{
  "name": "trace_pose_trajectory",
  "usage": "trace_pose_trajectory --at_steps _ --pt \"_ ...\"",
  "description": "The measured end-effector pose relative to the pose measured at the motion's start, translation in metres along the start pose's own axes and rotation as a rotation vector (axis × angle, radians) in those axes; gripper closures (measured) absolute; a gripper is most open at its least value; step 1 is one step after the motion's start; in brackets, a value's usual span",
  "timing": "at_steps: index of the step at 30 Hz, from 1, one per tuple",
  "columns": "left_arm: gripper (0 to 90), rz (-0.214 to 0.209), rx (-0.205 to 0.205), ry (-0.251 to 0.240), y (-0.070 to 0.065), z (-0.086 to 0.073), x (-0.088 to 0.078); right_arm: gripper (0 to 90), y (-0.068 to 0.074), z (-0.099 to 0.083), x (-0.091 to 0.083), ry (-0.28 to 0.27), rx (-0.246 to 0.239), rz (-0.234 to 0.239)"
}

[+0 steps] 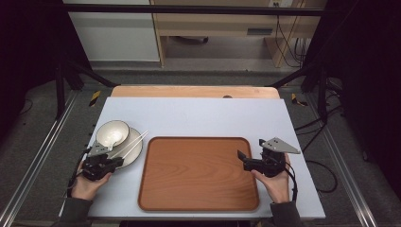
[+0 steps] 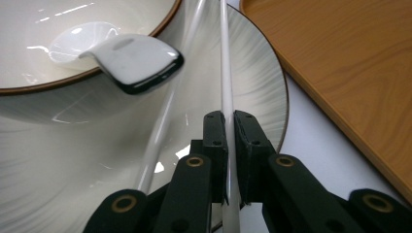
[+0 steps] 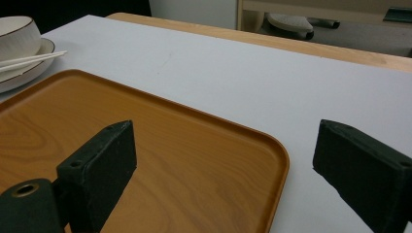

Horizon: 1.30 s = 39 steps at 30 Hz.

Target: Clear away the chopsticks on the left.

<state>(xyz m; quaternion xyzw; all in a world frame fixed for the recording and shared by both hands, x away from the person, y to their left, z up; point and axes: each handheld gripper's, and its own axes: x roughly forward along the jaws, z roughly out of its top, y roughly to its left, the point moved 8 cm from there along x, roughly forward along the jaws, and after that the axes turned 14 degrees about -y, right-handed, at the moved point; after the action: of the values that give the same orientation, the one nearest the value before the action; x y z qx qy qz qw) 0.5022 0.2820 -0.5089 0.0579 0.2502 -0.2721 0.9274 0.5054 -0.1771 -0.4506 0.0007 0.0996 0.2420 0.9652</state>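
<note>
My left gripper (image 2: 231, 116) is shut on one white chopstick (image 2: 226, 73), which reaches out over the pale striped plate (image 2: 97, 145). The second chopstick (image 2: 160, 131) lies loose on the plate beside it. A white spoon (image 2: 131, 60) rests in the cream bowl (image 2: 29, 48) that stands on the plate. In the high view the left gripper (image 1: 117, 159) is at the near edge of the plate (image 1: 135, 149), and the bowl (image 1: 112, 131) sits on its far left. My right gripper (image 1: 251, 148) is open, its jaws wide apart astride the right rim of the wooden tray (image 1: 198, 172), holding nothing (image 3: 223, 160).
The bare brown tray (image 3: 170, 141) takes up the middle of the white table mat (image 1: 198, 116). The bowl (image 3: 17, 36) and chopsticks (image 3: 29, 60) lie beyond the tray's far left corner. Black frame posts and rails stand around the table.
</note>
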Motion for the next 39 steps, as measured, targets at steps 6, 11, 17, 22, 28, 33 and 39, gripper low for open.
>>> trace_pose_trajectory --at_steps 6,11,17,22,28,33,39 --pt "84.2 0.007 -0.003 -0.012 -0.008 0.006 -0.005 7.2 -0.001 0.001 -0.001 -0.004 0.005 -0.006" --pt "84.2 0.032 -0.031 -0.047 -0.015 0.014 -0.012 7.0 -0.002 0.002 -0.002 -0.008 0.010 -0.007" --pt "84.2 0.066 -0.054 -0.090 -0.028 0.023 -0.017 6.0 -0.004 0.004 -0.004 -0.019 0.014 -0.020" --pt "84.2 0.099 -0.060 -0.139 -0.044 0.029 -0.018 5.8 -0.003 0.005 -0.004 -0.025 0.022 -0.017" --pt "84.2 0.131 -0.087 -0.177 -0.055 0.034 -0.020 5.8 -0.004 0.006 -0.005 -0.026 0.019 -0.024" --pt "84.2 0.171 -0.122 -0.212 -0.064 0.038 -0.021 5.7 -0.005 0.005 -0.004 -0.025 0.018 -0.026" --pt "84.2 0.173 -0.144 -0.220 -0.079 0.042 -0.014 5.6 -0.005 0.007 -0.006 -0.033 0.020 -0.027"
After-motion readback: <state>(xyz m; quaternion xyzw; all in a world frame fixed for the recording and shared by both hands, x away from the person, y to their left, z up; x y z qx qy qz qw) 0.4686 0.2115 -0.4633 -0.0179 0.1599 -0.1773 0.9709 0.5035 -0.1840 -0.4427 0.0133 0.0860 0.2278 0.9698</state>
